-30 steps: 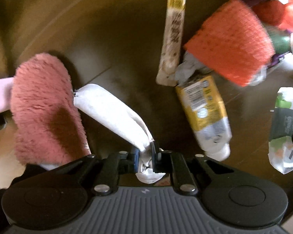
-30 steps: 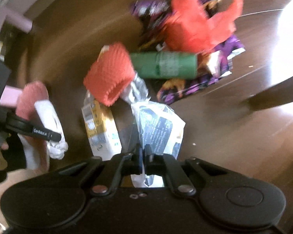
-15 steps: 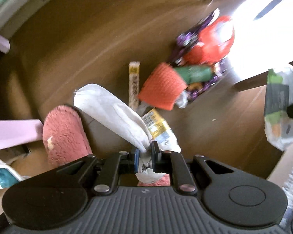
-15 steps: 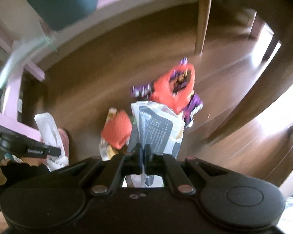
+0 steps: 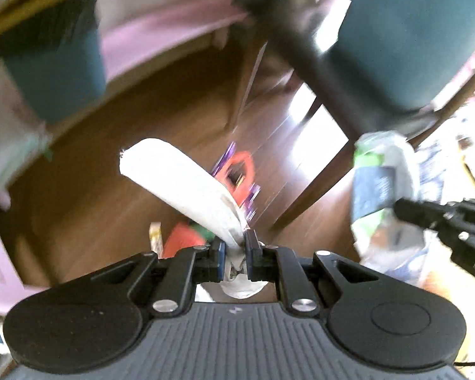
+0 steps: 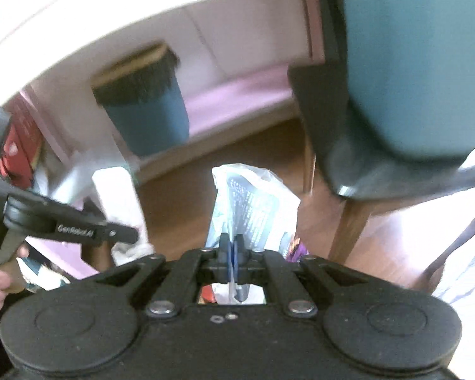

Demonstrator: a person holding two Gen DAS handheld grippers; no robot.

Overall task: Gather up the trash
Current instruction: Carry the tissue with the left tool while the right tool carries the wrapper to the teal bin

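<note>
My left gripper (image 5: 235, 244) is shut on a long white crumpled paper wrapper (image 5: 180, 183), held high above the wooden floor. My right gripper (image 6: 231, 244) is shut on a clear plastic packet with a dark printed label (image 6: 253, 209); that packet also shows at the right of the left wrist view (image 5: 380, 190). The left gripper with its white wrapper (image 6: 120, 196) shows at the left of the right wrist view. A dark teal trash bin with a black liner (image 6: 142, 104) stands by the pink wall, also in the left wrist view (image 5: 53, 60). More trash, orange and purple (image 5: 237, 171), lies on the floor below.
A teal-seated chair (image 6: 411, 63) with wooden legs (image 6: 348, 231) stands close on the right, also in the left wrist view (image 5: 411, 31). A white tabletop edge (image 6: 110, 15) arches overhead. A pink ledge (image 6: 243, 91) runs along the wall.
Both grippers rose from the floor and tilted up, still holding the wrapper and the packet. The floor trash shrank away; the bin, chair and wall came into view.
</note>
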